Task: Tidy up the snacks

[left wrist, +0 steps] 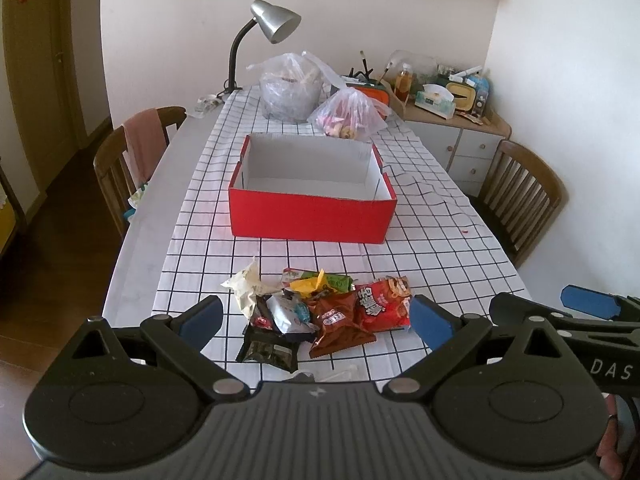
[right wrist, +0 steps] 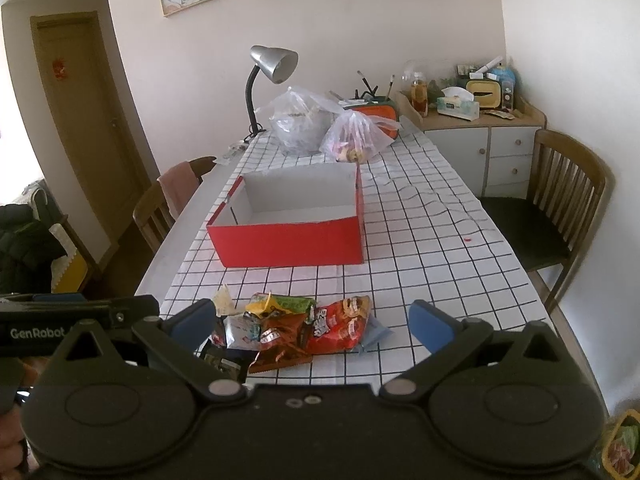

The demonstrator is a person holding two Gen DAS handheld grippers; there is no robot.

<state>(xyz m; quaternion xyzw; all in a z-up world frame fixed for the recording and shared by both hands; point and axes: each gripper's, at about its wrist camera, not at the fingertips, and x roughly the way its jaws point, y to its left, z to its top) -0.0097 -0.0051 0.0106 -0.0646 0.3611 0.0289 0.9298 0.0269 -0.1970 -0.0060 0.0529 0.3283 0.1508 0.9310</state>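
Both hand-held grippers (left (left wrist: 316, 318), right (right wrist: 310, 322)) gape wide above snack packets (left wrist: 320, 312); red box (left wrist: 312, 216) lies crosswise beyond.

Table (left wrist: 140, 240) under checked cloth (left wrist: 440, 248), red box (left wrist: 312, 218), snacks (left wrist: 320, 312).

I have the left hand-held gripper (left wrist: 318, 318) level and pointing forward, jaws spread wide, blue pads (left wrist: 202, 317) bare with nothing between them. The right hand-held gripper (right wrist: 312, 322) sits beside it at similar height, equally wide apart and empty. Each shows at the edge of the other's view. Fingers of one hand (left wrist: 610, 446) wrap the right grip.
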